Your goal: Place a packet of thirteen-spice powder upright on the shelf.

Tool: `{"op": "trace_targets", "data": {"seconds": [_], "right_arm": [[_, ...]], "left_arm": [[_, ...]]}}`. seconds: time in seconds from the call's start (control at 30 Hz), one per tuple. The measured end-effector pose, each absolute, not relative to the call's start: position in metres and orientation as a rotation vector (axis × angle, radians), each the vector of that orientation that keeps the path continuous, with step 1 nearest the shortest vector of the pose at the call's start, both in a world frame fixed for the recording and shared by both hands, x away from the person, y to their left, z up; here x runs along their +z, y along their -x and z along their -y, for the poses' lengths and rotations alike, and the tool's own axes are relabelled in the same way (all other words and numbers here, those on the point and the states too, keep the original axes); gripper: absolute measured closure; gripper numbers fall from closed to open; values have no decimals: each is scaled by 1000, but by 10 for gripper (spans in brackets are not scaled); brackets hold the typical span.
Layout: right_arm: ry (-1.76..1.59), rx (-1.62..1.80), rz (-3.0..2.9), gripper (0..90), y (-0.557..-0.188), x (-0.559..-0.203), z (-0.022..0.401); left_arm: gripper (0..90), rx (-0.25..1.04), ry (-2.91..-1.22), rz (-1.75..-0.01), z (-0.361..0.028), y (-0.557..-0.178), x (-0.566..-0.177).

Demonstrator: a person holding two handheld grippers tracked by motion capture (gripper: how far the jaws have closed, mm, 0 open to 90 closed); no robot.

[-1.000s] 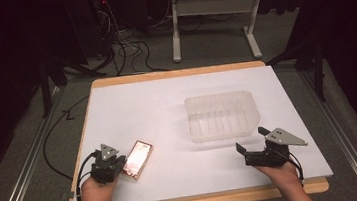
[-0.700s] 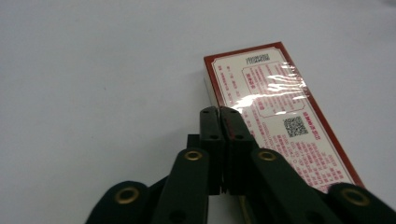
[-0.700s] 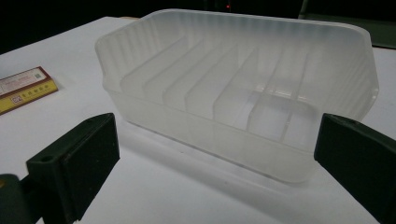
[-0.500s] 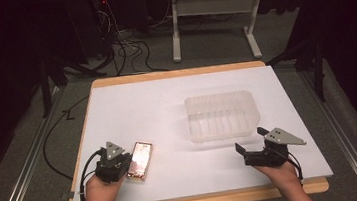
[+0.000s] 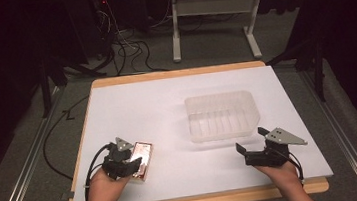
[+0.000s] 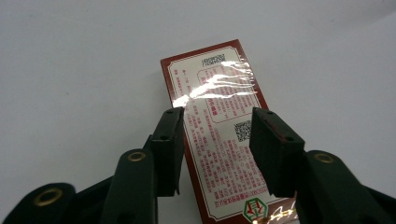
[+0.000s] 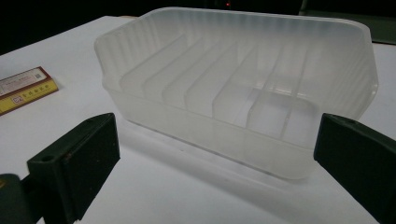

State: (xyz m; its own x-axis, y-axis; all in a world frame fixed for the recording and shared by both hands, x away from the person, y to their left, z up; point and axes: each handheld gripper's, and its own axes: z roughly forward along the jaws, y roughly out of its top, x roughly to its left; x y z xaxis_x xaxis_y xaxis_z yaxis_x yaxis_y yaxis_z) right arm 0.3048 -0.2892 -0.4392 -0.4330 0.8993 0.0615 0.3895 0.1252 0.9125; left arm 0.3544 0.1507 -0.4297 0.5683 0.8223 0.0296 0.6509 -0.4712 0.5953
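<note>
Rotated since earlier, the red box lies flat — left gripper jaws just opened, straddling it untouched.

box face: fine red print, too small to read; QR code, barcode with digits on top, green hexagon logo at bottom.
</note>
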Motion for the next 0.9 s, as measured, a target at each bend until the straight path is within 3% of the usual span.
{"op": "trace_targets", "data": {"seconds": [0.07, 0.37, 0.9], "right_arm": [[-1242, 1286, -1889, 6, -304, -439, 289], [-1239, 1274, -1900, 8, -305, -440, 288], [-1232, 1273, -1903, 8, -305, -440, 288]], "left_arm": [[495, 407, -2313, -1195, -146, -356, -426], [410, 299, -2380, -1266, -143, -363, -416], [172, 98, -2511, -1437, -130, -392, -430]]}}
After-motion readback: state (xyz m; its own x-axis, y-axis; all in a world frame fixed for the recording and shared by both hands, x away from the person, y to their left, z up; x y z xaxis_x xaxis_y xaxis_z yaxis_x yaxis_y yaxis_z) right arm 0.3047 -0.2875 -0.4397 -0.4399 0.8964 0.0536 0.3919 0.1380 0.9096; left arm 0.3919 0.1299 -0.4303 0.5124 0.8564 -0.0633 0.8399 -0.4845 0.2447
